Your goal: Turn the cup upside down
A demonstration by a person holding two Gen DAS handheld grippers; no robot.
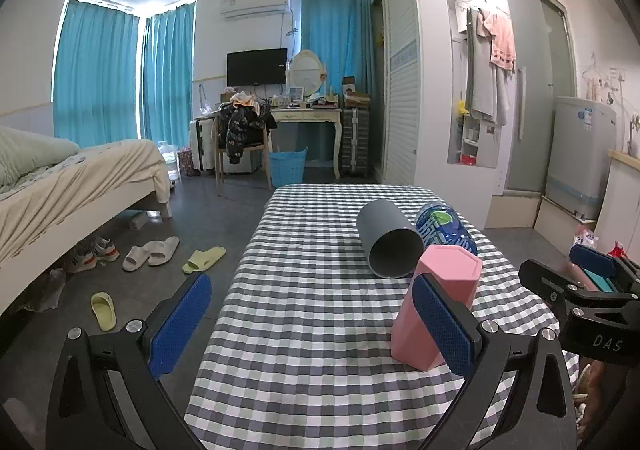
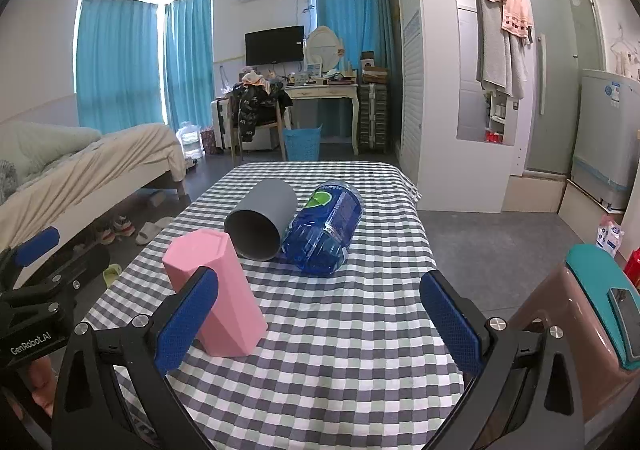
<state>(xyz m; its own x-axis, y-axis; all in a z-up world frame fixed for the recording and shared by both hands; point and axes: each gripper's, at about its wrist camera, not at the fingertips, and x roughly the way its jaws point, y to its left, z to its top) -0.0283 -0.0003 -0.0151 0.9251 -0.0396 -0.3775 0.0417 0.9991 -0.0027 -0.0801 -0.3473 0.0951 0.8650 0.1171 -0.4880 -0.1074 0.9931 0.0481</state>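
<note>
on the checked table (image 2: 328, 330): one pink cup (image 2: 216, 290), one grey cup (image 2: 260, 222), one blue bottle (image 2: 326, 230).

Lived-in bedroom in a home, studio-type. Bed (image 1: 80, 178) w/ rumpled sheets on left, slippers (image 1: 152, 252) and shoes on the floor beside it. Far wall: teal curtains (image 1: 96, 70), wall AC unit (image 1: 256, 4), TV (image 1: 257, 66), dressing desk w/ oval mirror (image 1: 306, 68), chair piled w/ clothes (image 1: 244, 130). Right: white wardrobe (image 1: 404, 90), hanging clothes (image 1: 490, 62), washing machine (image 1: 584, 154).
</note>
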